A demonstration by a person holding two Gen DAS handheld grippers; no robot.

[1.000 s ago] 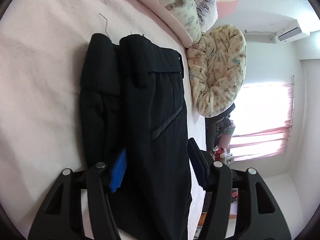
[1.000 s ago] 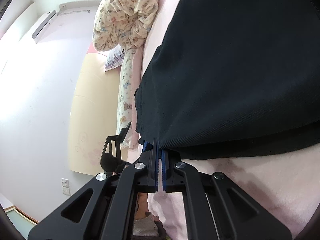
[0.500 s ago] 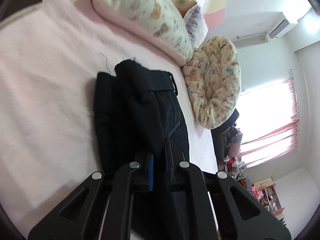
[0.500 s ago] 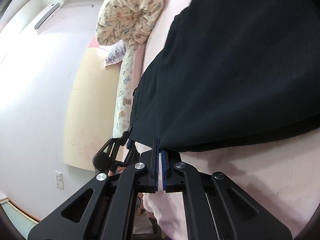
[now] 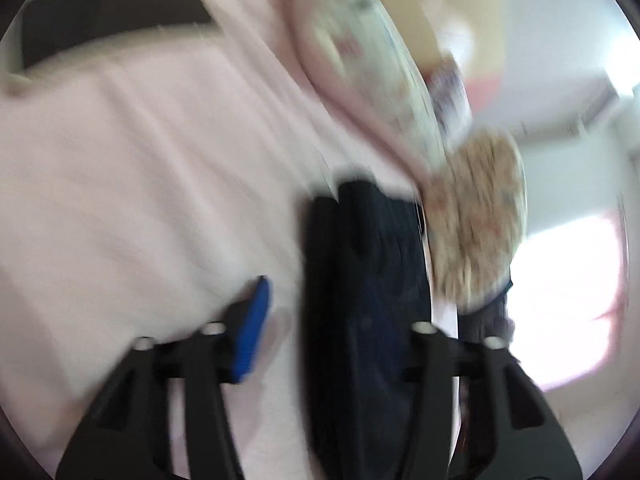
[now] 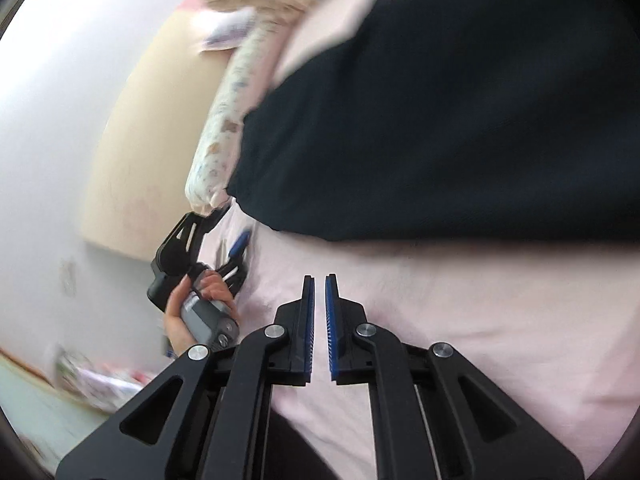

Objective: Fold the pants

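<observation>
Now the black pants lie folded on the pink bed sheet, and the right gripper sits short of their near edge with its jaws just parting, a thin slit between the blue pads and only sheet showing there. Over in the blurred left wrist view, the left gripper is opening wide, its blue pad over bare sheet and the pants running between the fingers, unpinched.
</observation>
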